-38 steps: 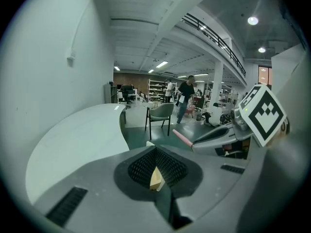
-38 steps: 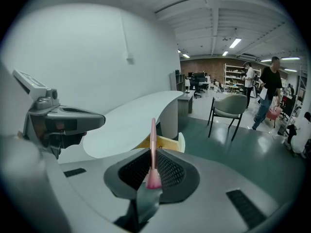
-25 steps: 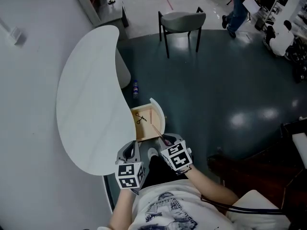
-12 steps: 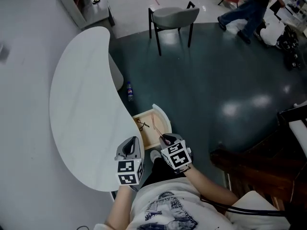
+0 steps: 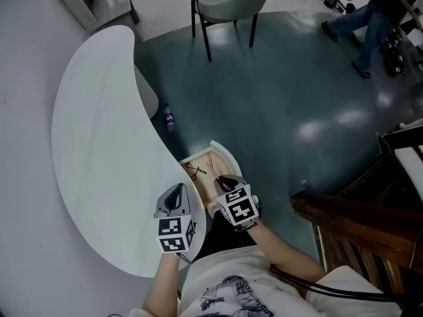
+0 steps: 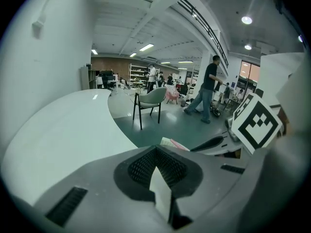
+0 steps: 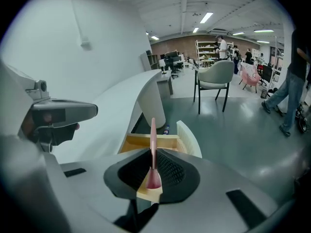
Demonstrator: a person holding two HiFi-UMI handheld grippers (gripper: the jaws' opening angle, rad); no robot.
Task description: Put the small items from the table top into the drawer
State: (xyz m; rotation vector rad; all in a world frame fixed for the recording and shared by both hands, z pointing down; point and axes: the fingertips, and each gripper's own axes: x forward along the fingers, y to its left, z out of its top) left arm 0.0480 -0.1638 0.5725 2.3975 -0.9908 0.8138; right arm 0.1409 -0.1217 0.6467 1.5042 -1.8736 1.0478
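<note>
Item under handling: a slim pink stick point(image 7: 153, 130), pinched between the pads of the right claw point(image 7: 153, 155), with its free end reaching out over the open drawer point(image 7: 131, 142). The drawer is wood-lined with a white curved front and projects from under the white curved surface point(image 5: 99, 144). A pair of black scissors point(image 5: 193, 172) lies inside it. The left claw point(image 6: 158, 168) is above the surface's near edge, just beside the drawer; its jaws appear pressed together with nothing between them (view there is poor). A small bottle point(image 5: 168, 117) lies on the floor beyond.
</note>
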